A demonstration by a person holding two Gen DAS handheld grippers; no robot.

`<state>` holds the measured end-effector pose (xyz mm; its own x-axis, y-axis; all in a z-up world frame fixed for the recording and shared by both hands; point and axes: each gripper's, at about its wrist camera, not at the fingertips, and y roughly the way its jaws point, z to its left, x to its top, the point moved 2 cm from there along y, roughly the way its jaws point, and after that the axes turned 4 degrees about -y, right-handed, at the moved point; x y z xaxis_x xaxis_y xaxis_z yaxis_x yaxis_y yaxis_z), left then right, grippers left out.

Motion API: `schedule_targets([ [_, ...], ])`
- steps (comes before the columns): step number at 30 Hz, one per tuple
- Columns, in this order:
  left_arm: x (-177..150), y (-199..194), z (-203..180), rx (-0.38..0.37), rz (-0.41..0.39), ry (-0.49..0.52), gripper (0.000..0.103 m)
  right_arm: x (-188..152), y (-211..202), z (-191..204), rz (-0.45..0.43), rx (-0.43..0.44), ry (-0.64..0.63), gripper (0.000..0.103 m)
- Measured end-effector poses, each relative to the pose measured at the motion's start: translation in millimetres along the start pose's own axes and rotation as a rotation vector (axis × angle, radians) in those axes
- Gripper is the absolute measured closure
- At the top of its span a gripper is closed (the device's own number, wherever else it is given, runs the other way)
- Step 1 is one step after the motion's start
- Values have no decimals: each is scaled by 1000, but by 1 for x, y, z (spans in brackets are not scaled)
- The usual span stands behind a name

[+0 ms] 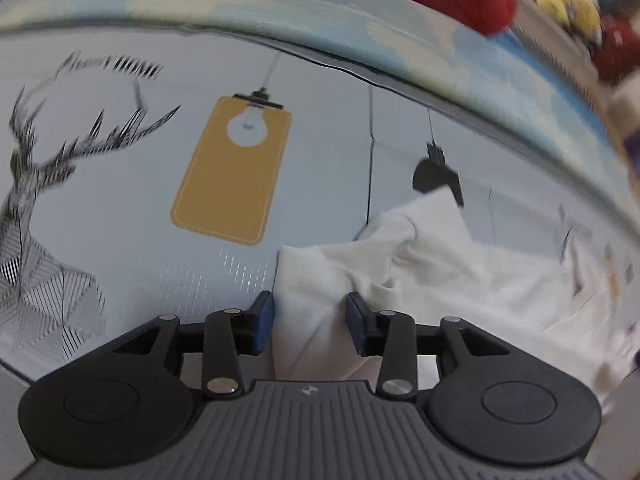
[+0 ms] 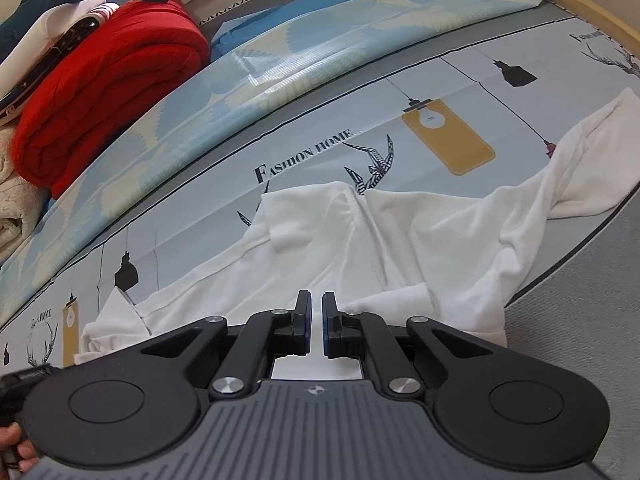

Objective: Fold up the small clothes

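A small white garment lies crumpled on a printed grey sheet, one sleeve stretching to the right. My right gripper sits over its near edge with the jaws almost closed and a thin gap between the blue pads; no cloth shows between them. In the left wrist view the same white garment lies right of centre. My left gripper is open, with a fold of the white cloth lying between its blue pads.
A folded red blanket and beige towels sit at the back left on a blue-and-cream patterned cover. The grey sheet's edge runs at the right. A wooden bed frame borders the far right.
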<state>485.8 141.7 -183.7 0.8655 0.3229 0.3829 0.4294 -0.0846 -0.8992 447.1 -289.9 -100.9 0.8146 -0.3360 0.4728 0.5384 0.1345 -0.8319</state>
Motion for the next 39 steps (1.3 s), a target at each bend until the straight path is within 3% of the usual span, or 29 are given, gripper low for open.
schedule_targets([
  [1,-1,-1,-4,24,-12,37,72,0,1,1,2,1,0,98],
  [2,-1,-2,-6,45,-21,59,90,0,2,2,4,2,-1,98],
  [3,1,-4,-5,68,-29,69,99,0,2,2,5,2,-1,98],
  [8,15,-27,24,253,-133,29,103,0,4,2,8,-3,1,98],
  [12,20,-37,34,94,-116,-72,102,0,4,1,7,-5,2,98],
  [13,20,-39,32,52,-107,-75,99,1,4,0,7,-7,3,98],
  [14,21,-38,29,11,-89,-78,88,1,4,0,6,-9,5,98],
  [15,20,-35,25,-25,-68,-84,64,1,3,0,5,-11,6,98],
  [17,15,-25,18,-62,-11,-82,36,0,3,1,5,-13,9,98],
  [18,11,-21,12,-66,12,-64,36,0,3,1,5,-11,7,98],
  [19,7,-15,8,-60,31,-32,39,0,3,2,5,-10,3,98],
  [20,3,-11,4,-32,31,7,73,-1,3,3,6,-9,-2,98],
  [21,2,-10,4,7,27,35,98,-1,4,3,8,-9,-4,98],
  [24,10,-23,18,45,-54,-15,103,-2,7,2,14,-16,-4,98],
  [27,17,-30,32,160,-107,-31,103,0,7,0,13,-18,1,98],
  [29,17,-29,39,102,-93,-76,103,0,7,-1,11,-20,1,98],
  [33,15,-37,16,-107,-90,-20,102,0,6,-1,9,-14,5,98],
  [35,11,-30,7,-141,-58,4,102,0,5,-1,9,-14,8,98],
  [36,8,-21,5,-117,-40,11,102,0,5,-1,8,-14,9,98],
  [39,1,-5,14,73,-33,31,97,2,3,-4,4,-16,8,98],
])
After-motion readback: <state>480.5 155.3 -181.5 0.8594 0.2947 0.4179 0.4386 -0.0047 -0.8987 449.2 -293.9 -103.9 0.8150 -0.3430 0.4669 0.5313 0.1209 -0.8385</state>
